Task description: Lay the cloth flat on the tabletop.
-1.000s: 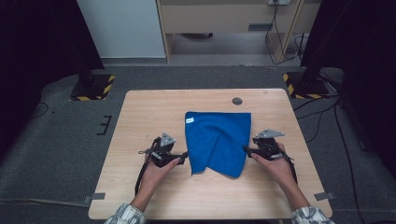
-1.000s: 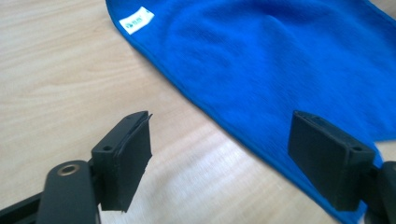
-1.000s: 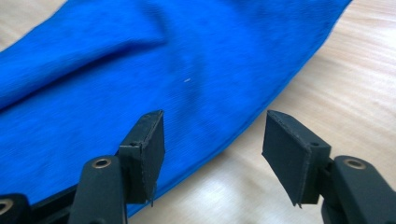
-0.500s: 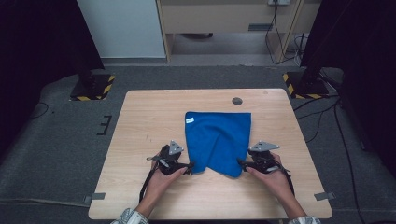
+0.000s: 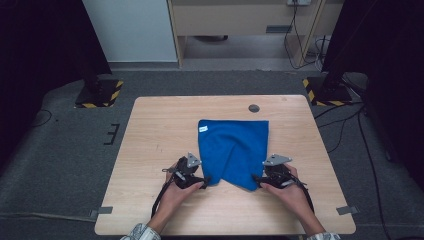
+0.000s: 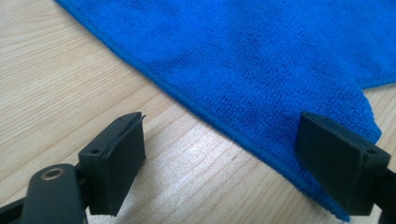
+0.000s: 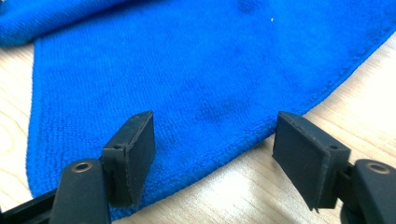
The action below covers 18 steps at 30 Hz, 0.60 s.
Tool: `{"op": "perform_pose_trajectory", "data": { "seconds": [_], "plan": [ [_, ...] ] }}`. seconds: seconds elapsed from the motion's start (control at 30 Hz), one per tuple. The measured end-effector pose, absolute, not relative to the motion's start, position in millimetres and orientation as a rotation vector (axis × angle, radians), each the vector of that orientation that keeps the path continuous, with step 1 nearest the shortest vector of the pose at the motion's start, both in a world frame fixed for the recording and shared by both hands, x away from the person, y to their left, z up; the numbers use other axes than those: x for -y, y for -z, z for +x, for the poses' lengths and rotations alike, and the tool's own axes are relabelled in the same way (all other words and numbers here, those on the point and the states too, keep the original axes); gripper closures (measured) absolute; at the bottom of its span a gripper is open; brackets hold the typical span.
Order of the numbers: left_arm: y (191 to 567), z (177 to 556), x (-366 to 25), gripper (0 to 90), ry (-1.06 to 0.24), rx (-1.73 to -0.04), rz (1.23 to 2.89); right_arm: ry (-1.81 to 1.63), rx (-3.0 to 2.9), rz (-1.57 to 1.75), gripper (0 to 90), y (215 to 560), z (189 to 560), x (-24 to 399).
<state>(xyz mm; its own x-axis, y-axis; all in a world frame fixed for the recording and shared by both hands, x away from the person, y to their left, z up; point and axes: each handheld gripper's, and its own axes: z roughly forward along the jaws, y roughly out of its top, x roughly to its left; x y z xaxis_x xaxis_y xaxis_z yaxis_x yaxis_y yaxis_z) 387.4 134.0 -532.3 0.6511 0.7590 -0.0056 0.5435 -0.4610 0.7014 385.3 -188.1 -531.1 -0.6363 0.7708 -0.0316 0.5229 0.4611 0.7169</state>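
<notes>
- Blue cloth point(image 5: 234, 150) lies mid-table toward the near edge – left gripper point(image 5: 204, 183) and right gripper point(image 5: 256, 181) sit at its near corners.
- Left gripper view: jaws wide, straddling the cloth's hem, gripping nothing.
- Right gripper view: jaws have just been opening, hem between them, unpinched – next, I'd judge, close on both corners.

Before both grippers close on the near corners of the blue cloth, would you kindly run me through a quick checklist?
1. Left gripper open: ok.
2. Right gripper open, its jaws have just been opening: ok.
3. Cloth edge between the left jaws: ok, the hem crosses the gap.
4. Cloth edge between the right jaws: ok.
5. Pads pressing on the cloth: not ok, none yet.
6. Table free beside the cloth: ok.
</notes>
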Motion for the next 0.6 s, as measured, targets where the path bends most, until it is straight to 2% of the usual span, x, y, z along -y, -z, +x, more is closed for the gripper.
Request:
{"op": "perform_pose_trajectory", "data": {
  "seconds": [0.6],
  "plan": [
    [531.0, 390.9, -158.5, 15.2, -0.444, -1.049, 2.181, -0.951, -2.345, 1.129, 28.9, 530.4, 390.0, 212.5]
  ]
}}
